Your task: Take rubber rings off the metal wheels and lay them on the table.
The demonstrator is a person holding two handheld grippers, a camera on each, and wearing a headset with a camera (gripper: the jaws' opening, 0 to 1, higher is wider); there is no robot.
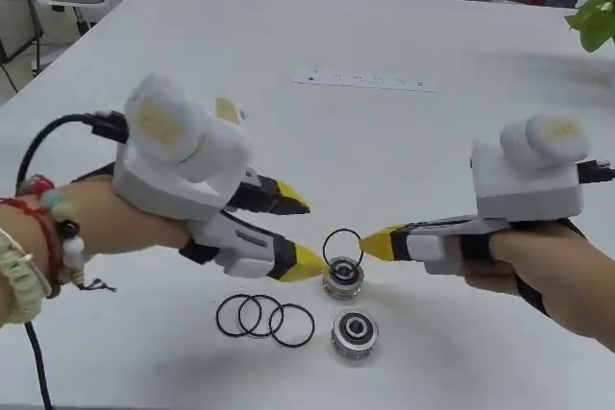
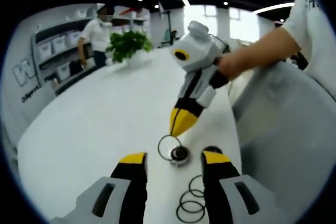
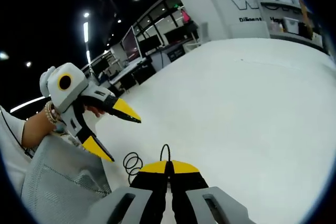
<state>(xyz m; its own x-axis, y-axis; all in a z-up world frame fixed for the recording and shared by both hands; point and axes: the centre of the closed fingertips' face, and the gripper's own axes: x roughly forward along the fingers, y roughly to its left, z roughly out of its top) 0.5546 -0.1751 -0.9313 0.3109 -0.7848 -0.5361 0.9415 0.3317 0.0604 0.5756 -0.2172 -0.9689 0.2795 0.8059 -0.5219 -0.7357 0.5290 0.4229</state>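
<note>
On the table [image 1: 384,26] my left gripper [image 1: 312,234] sits open beside the rear wheel [image 1: 343,278], my right gripper [image 1: 370,242] is pinched tight on a ring [image 1: 342,245] standing just above it, the front wheel [image 1: 355,333] may hold more (can't tell), and three rings [image 1: 264,317] are already laid down, so roughly midway, I'd guess.

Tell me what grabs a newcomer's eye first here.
The right tool, jaws shut, pinches a black ring that stands upright over a wheel near the front of the white table. The left tool hangs open close beside that wheel, on the opposite side. In front, three rings lie overlapping in a row next to a second wheel.
</note>
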